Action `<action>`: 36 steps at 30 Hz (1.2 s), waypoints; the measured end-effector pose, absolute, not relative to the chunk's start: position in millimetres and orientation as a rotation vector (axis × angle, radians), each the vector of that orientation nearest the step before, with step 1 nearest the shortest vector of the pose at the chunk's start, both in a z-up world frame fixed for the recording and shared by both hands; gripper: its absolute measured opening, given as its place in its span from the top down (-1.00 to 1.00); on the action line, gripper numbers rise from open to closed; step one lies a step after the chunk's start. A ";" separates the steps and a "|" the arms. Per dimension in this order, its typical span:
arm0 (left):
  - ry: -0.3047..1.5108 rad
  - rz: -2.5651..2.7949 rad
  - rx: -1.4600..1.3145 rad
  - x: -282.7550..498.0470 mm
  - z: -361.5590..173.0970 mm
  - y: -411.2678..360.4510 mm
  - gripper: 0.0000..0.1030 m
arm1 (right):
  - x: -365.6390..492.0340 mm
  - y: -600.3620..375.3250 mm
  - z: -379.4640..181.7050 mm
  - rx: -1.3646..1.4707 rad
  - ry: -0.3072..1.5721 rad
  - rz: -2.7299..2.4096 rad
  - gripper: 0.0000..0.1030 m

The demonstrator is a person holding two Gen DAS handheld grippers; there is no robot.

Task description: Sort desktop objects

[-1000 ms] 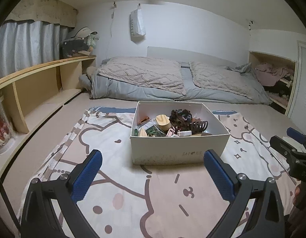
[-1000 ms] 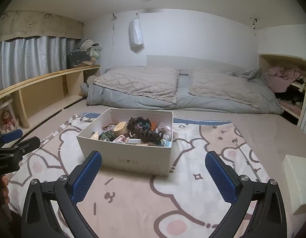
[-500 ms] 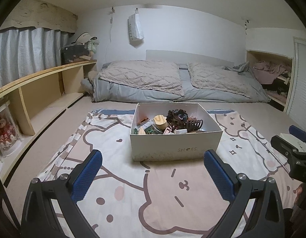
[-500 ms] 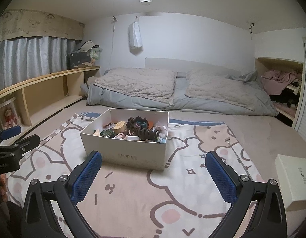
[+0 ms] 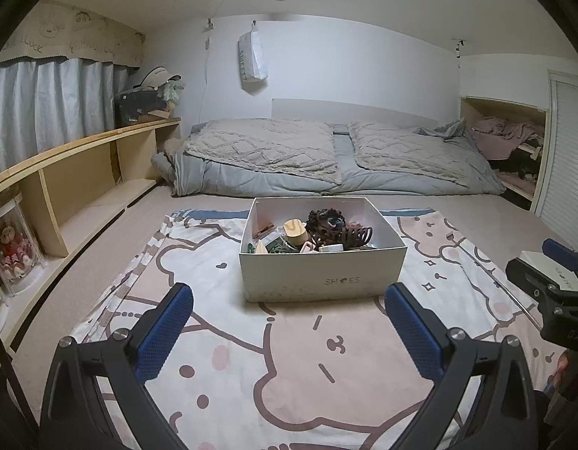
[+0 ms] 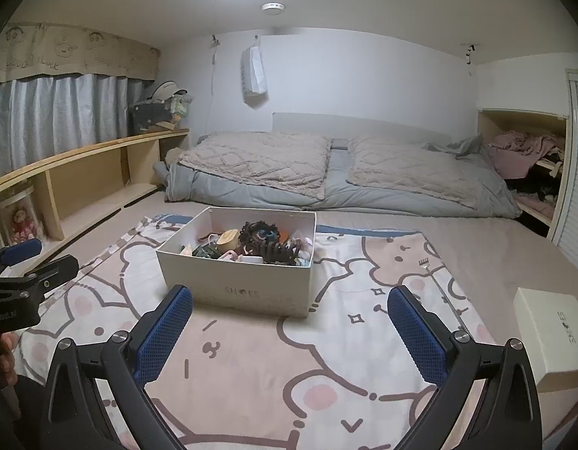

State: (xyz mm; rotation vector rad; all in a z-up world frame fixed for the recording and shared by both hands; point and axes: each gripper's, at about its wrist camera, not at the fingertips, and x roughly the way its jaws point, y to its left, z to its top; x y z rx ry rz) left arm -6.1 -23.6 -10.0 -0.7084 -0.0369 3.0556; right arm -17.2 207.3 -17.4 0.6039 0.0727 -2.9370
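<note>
A white shoe box [image 5: 322, 273] stands on a cartoon-print blanket [image 5: 251, 356], filled with several small items: a dark claw hair clip [image 5: 349, 236], a wooden round piece [image 5: 294, 230], hair ties. The box also shows in the right wrist view [image 6: 236, 285]. My left gripper [image 5: 289, 322] is open and empty, short of the box's front wall. My right gripper [image 6: 291, 322] is open and empty, in front of the box and a little to its right. A thin back scratcher [image 6: 439, 285] lies on the blanket right of the box.
A white box lid [image 6: 547, 333] lies at the right edge of the blanket. A bed with grey bedding [image 5: 326, 161] is behind the box. A wooden shelf [image 5: 75, 172] runs along the left wall. A closet nook [image 5: 514, 150] is at the back right.
Both grippers have drawn back from the box and risen a little; the box looks smaller and farther. Both stay open and empty.
</note>
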 end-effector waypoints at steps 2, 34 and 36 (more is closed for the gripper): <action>-0.042 3.055 -0.709 -4.5 -9.1 -22.7 -0.99 | -15.2 207.8 -16.9 0.603 0.075 -2.940 -1.00; -0.044 3.063 -0.714 6.3 -6.1 -16.6 -0.99 | -5.6 215.0 -18.6 0.635 0.062 -2.932 -1.00; -0.040 3.062 -0.715 7.8 -5.6 -15.4 -0.99 | -5.6 215.1 -18.5 0.635 0.059 -2.931 -1.00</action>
